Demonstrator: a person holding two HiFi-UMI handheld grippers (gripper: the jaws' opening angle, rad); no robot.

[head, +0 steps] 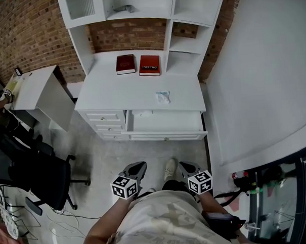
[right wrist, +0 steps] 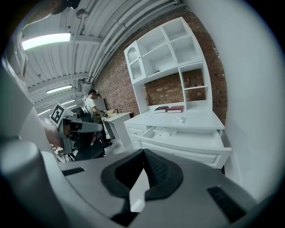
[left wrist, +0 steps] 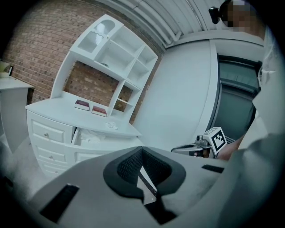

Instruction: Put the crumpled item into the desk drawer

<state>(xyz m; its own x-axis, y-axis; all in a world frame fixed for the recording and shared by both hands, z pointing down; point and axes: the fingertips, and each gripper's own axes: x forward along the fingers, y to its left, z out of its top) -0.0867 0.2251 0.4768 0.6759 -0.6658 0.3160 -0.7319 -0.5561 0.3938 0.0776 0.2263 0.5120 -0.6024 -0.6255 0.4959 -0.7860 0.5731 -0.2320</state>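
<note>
The crumpled item [head: 163,97] [right wrist: 180,119] lies on the white worktop [head: 111,95], near the front edge and right of the middle. It sits apart from the two red books [head: 137,64] lying side by side at the back, under the hutch [head: 138,13].

Just below it the drawer [head: 166,136] [right wrist: 187,144] stands pulled out past the worktop's front edge, its mouth open upward. Some white crumpled stuff [right wrist: 164,131] lies in its left part; the rest of the bottom looks bare. Left of it is a stack of shut drawers [head: 106,123].

A white wall [head: 262,79] runs close along the desk's right side, so little room is left there. On the left, a small white table [head: 35,88] and a black chair [head: 44,174] stand well off. The floor [head: 139,155] between desk and person is bare.

Both tools hang low by the person's body, well apart from the desk. The left tool [head: 138,167] [left wrist: 142,156] is clenched, pads together with nothing between them. The right tool [head: 184,166] [right wrist: 143,155] is clenched too, and empty.
</note>
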